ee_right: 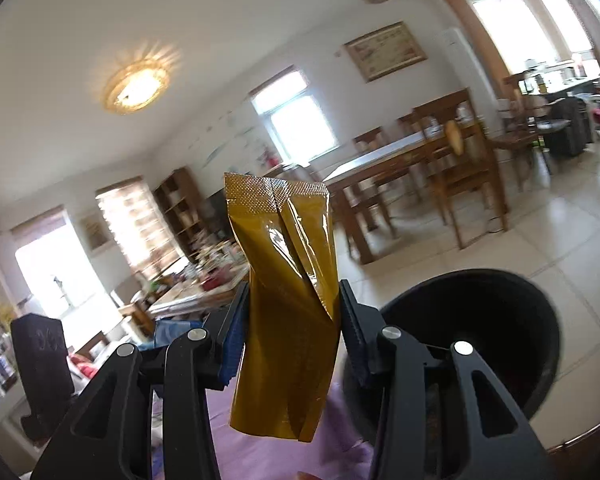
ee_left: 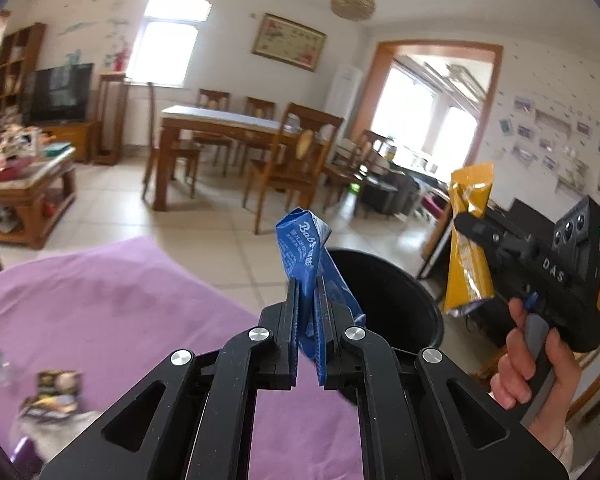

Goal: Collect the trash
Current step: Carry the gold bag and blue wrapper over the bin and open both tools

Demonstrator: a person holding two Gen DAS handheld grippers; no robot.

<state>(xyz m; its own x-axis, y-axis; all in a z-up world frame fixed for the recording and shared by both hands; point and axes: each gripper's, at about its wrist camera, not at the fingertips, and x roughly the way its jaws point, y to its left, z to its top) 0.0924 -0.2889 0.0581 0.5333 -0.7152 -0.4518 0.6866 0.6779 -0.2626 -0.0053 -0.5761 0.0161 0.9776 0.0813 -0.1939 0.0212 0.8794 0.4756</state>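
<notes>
Both pairs of jaws are clamped on wrappers. Left gripper (ee_left: 306, 300) pinches a blue wrapper (ee_left: 306, 248) near its middle, the crumpled top standing up between the fingers and the rest hanging down past the right finger. Right gripper (ee_right: 292, 312) squeezes a yellow wrapper (ee_right: 288, 300) at its waist, so the film twists there; its crimped seal stands above and the open end hangs below. In the left view this yellow wrapper (ee_left: 468, 240) is held up to the right of the black bin (ee_left: 400, 300), and the bin (ee_right: 500, 320) lies just beyond both grippers, beside the purple cover (ee_left: 120, 300).

Both wrappers look like thin, glossy film: very light, limp and probably slippery, so a pinch across the flat middle, as here, seems the safest hold.

White lettering on the blue wrapper reads roughly "Babs"; the smaller print is illegible. "DAS" is marked on the right gripper's body. More litter (ee_left: 52, 396) lies blurred on the cover, near left.
</notes>
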